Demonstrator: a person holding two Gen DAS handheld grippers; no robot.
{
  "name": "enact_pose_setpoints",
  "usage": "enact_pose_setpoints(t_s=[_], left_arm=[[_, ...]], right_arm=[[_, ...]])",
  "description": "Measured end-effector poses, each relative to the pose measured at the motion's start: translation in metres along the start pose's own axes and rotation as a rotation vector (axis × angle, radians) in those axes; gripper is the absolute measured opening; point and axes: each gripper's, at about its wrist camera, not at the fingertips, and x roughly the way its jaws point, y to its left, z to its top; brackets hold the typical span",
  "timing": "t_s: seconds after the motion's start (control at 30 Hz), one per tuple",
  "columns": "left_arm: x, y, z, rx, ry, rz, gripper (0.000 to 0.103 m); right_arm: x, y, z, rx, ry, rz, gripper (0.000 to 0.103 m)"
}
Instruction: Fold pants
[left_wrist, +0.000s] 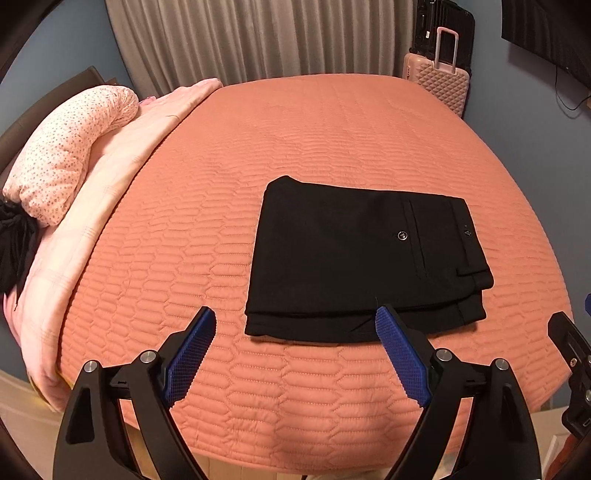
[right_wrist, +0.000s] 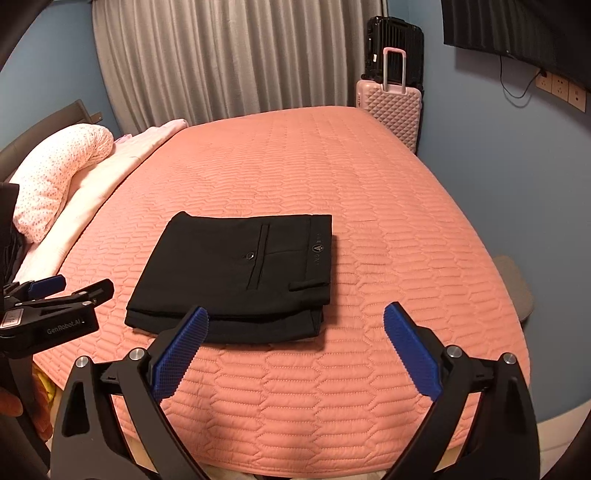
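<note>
Black pants (left_wrist: 354, 258) lie folded into a flat rectangle on the orange quilted bed (left_wrist: 295, 147), waistband to the right, back pocket and button facing up. They also show in the right wrist view (right_wrist: 236, 273). My left gripper (left_wrist: 295, 317) is open and empty, held just in front of the pants' near edge, above the bed. My right gripper (right_wrist: 295, 314) is open and empty, to the right of the left one, with its left finger over the pants' near right corner. The left gripper also shows at the left of the right wrist view (right_wrist: 70, 286).
A speckled pillow (left_wrist: 70, 155) and a pale pink blanket (left_wrist: 122, 155) lie along the bed's left side. A pink suitcase (right_wrist: 391, 107) and a black one (right_wrist: 395, 40) stand at the far right corner by grey curtains. A grey stool (right_wrist: 515, 284) stands to the right of the bed.
</note>
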Motion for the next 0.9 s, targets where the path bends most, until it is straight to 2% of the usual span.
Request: enact_pose_setpoints(t_s=[0.33, 0.57, 0.9], left_arm=[[0.009, -0.008, -0.004, 0.028, -0.009, 0.001, 0.086], [0.019, 0.001, -0.006, 0.005, 0.005, -0.012, 0.086], [0.020, 0.007, -0.011, -0.013, 0.009, 0.008, 0.086]], right_arm=[[0.007, 0.008, -0.001, -0.015, -0.001, -0.022, 0.095], [0.018, 0.010, 0.000, -0.027, 0.022, -0.020, 0.095], [0.016, 0.018, -0.003, -0.040, 0.020, -0.012, 0.095]])
